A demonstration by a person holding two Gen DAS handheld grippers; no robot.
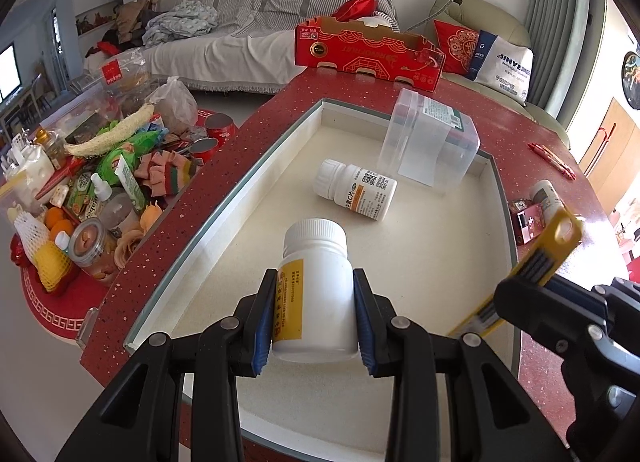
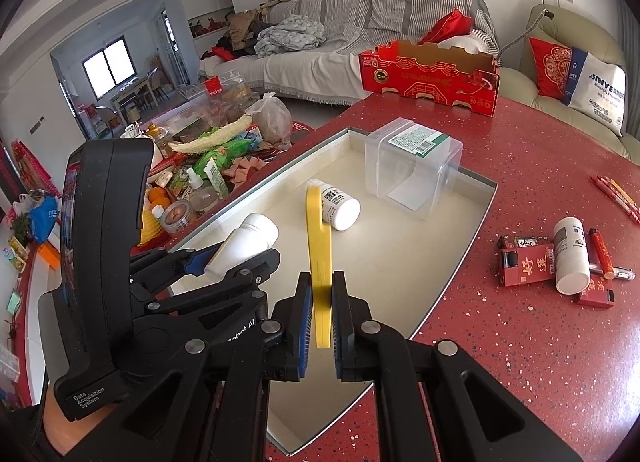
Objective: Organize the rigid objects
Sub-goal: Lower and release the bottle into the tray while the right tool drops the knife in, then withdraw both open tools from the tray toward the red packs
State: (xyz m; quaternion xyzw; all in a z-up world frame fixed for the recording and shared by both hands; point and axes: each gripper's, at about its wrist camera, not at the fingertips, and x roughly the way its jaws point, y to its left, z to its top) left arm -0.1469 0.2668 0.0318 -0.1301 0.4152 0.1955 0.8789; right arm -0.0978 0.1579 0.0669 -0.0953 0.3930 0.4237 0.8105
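Left wrist view: your left tool (image 1: 314, 316) pinches a white bottle (image 1: 316, 294) above the recessed tray (image 1: 424, 262); right tool (image 2: 321, 312) pinches a yellow card (image 2: 319, 258); clear bin (image 1: 430, 137) looks empty, sorting barely begun; red tabletop (image 2: 520, 342) items remain.

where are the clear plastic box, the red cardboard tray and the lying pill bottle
clear plastic box (image 1: 430, 141), left wrist view, its side wall
red cardboard tray (image 2: 428, 79), right wrist view, its front panel
lying pill bottle (image 1: 360, 191), left wrist view, its label
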